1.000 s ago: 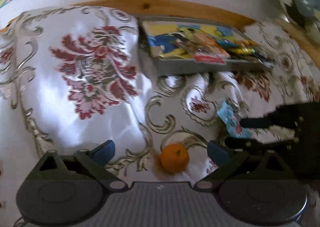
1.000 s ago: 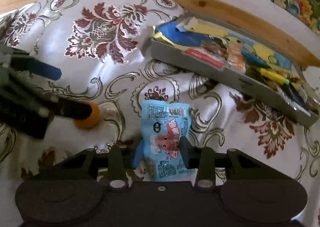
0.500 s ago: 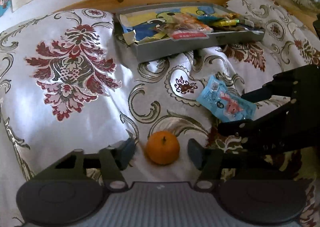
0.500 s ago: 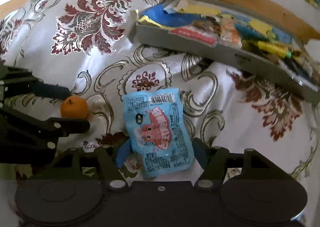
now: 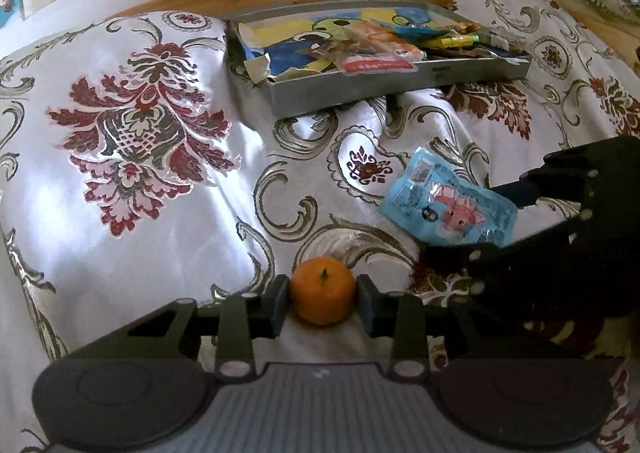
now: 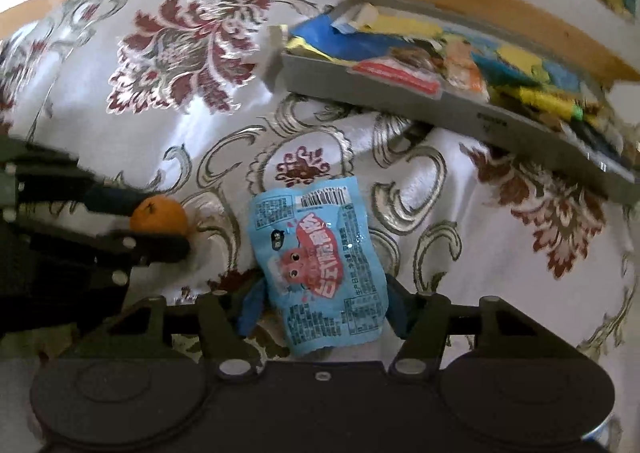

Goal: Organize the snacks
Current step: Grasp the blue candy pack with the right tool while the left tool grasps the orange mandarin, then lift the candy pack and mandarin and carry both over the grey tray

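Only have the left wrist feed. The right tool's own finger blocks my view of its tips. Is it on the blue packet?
Observer: No. In the right wrist view the right tool is open, with one blue pad on each side of the blue packet, which lies on the cloth.
Operator: How deep is the packet in?
Observer: Its near end reaches back past the pads, almost to the tool's body.
Operator: How does my orange look from the side?
Observer: It sits between the tips of the left tool. The near finger covers the lower part of the orange, so I can't see whether it touches the cloth.
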The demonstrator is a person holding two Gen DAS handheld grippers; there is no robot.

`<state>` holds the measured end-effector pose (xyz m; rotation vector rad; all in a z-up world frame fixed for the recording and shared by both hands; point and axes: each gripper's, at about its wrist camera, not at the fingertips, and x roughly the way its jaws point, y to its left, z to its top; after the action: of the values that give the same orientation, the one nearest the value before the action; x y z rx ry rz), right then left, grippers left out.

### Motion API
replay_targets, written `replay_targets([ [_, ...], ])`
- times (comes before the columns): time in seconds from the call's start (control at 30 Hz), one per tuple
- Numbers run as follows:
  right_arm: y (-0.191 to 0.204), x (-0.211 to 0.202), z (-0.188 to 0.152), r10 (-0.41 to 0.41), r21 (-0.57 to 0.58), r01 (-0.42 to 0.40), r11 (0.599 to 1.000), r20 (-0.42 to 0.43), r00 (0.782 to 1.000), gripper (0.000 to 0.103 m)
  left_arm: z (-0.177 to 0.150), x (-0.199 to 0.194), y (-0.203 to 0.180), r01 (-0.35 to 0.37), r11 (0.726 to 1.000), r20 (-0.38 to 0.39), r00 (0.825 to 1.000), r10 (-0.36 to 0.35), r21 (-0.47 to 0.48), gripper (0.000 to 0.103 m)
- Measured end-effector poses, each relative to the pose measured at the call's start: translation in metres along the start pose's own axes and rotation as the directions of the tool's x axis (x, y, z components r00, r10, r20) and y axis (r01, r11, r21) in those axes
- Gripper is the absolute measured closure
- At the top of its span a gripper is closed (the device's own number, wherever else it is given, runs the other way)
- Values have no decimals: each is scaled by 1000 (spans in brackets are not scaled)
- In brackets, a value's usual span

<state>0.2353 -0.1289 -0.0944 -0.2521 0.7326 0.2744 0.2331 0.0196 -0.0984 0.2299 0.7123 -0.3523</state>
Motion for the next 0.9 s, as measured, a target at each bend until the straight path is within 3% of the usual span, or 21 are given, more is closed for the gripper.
replay_targets([
  [0.27,20,-12,-5,-69,-161,80,984,70,995,41,5,-10,2,-46,998,40,998,48,-40,65],
  [0.7,7,-50,22,-83,-53,97,994,220,972,41,28,-47,17,-63,984,186,978,94,-167,64],
  [0.9,-20,-45,63,-118,-58,145,988,329,937,41,79,-40,24,-70,984,250,962,110,-163,64],
])
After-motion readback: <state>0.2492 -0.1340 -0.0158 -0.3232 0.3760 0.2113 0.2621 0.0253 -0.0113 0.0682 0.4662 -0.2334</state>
